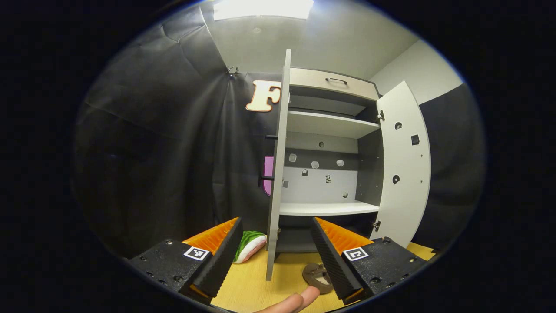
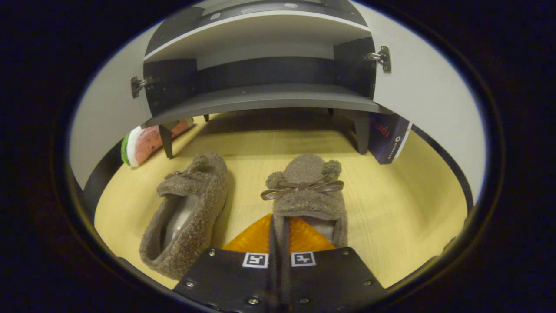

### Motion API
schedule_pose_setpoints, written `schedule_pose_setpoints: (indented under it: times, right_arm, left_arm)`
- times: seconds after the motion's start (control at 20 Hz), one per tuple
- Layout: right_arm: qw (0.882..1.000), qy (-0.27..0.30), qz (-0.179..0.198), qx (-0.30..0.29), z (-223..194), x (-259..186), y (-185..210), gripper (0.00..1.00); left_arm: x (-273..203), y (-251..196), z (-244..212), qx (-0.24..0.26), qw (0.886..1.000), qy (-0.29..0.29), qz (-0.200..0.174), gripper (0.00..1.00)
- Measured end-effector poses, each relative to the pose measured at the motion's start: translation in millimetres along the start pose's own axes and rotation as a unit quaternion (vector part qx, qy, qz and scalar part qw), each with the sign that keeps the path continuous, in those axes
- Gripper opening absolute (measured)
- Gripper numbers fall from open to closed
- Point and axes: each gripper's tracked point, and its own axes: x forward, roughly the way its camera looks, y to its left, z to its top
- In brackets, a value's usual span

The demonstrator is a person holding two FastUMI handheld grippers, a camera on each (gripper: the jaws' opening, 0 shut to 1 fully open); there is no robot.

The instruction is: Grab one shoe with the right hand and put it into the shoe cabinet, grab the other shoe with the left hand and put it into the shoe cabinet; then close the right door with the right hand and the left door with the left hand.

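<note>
Shoes, 2 fuzzy brown slippers, sit side by side on the counter (image 2: 391, 208) before the shoe cabinet (image 2: 265, 100). The right gripper (image 2: 278, 234) has its jaws pressed nearly together, pinching the inner side wall of the right shoe (image 2: 306, 191); the left shoe (image 2: 191, 213) lies just beside them. The left gripper (image 1: 276, 256) hangs with jaws spread, the edge of the open left door (image 1: 278, 165) showing between them and the open right door (image 1: 402, 165) beyond.

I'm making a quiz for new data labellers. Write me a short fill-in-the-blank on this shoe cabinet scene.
1. Both cabinet doors stand ____.
2. The right gripper is shut on the heel wall of the ____-hand slipper in its view.
3. The left gripper is ____.
4. The other slipper lies on the ____.

Missing words: open; right; open; floor
</note>
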Motion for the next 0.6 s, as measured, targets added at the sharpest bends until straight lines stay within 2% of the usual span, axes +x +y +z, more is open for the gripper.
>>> schedule_pose_setpoints:
  times: [0.1,0.15,0.3,0.45,0.5,0.6]
  right_arm:
    - [0.999,-0.027,0.031,0.022,7.1,0.8,3.7,0.05]
    - [0.998,-0.042,0.041,0.022,10.2,-11.4,2.3,0.01]
    - [0.994,-0.098,0.041,0.011,29.8,-33.1,-3.8,0.01]
    - [0.988,-0.140,0.059,0.018,56.0,-62.7,-4.4,0.00]
    - [0.985,-0.162,0.060,0.012,70.2,-76.0,-4.4,0.00]
    - [0.976,-0.208,0.063,0.002,105.0,-108.0,-4.5,0.00]
  left_arm:
    - [-0.3,-8.0,-3.5,0.001,1.000,0.004,-0.009,0.96]
    - [-0.6,-12.1,-4.5,0.005,1.000,0.005,-0.013,0.96]
    - [-2.3,-25.2,-10.1,0.014,0.999,0.008,-0.029,0.96]
    - [-3.6,-36.9,-15.7,0.007,0.999,0.012,-0.047,0.96]
    - [-4.4,-40.9,-19.3,0.008,0.998,0.013,-0.055,0.99]
    - [-2.6,-42.7,-20.0,0.002,0.998,0.008,-0.062,0.96]
